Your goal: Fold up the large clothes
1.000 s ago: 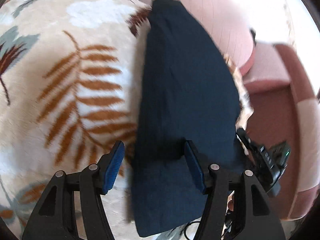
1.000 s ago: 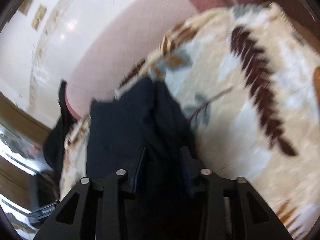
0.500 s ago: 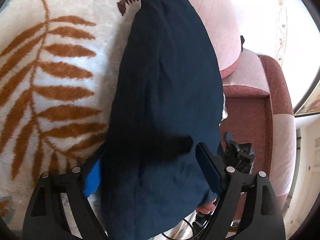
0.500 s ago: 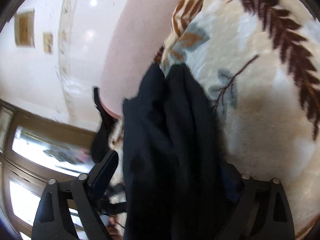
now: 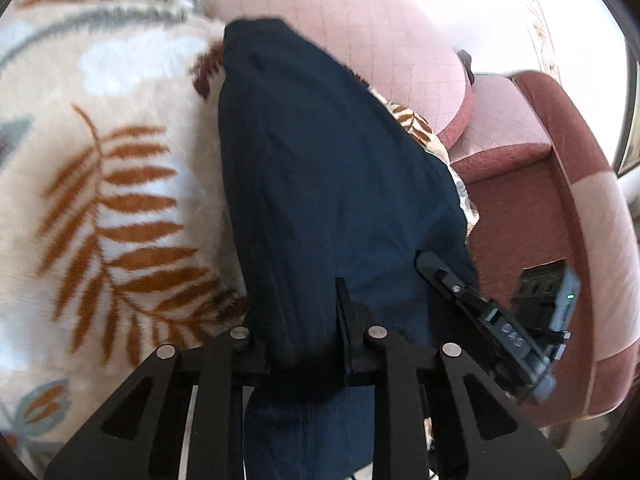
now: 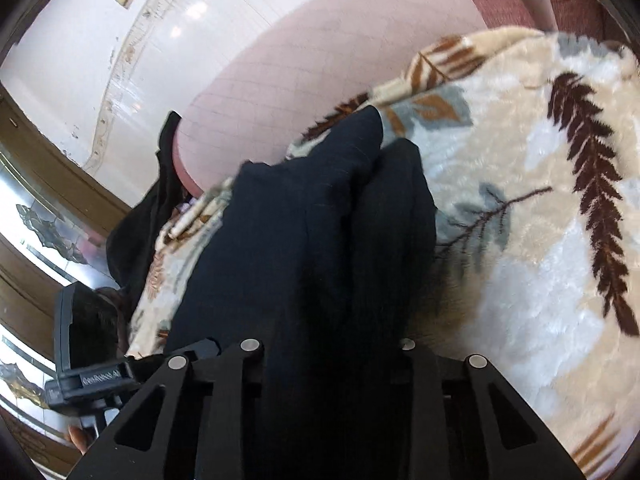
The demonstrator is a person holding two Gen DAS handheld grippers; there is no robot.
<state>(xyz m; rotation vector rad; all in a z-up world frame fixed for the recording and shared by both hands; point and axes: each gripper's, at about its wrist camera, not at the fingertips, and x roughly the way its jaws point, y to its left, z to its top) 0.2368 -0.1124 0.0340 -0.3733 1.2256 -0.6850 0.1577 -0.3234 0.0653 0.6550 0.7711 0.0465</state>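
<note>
A dark navy garment lies folded lengthwise on a cream leaf-patterned blanket, near its right edge. My left gripper is shut on the near end of the garment, cloth bunched between its fingers. In the right wrist view the garment runs away from the camera in two long folds. My right gripper is shut on the garment's near end, its fingertips buried in the cloth. The right gripper's body shows at the right in the left wrist view.
The blanket covers a pink quilted sofa with a dark red armrest. The left gripper's body shows at the lower left of the right wrist view. Another dark cloth hangs off the sofa's end.
Both grippers have closed on the garment's near end; half a second ago their jaws were spread wide around it. The left camera has pulled back and tilted.
</note>
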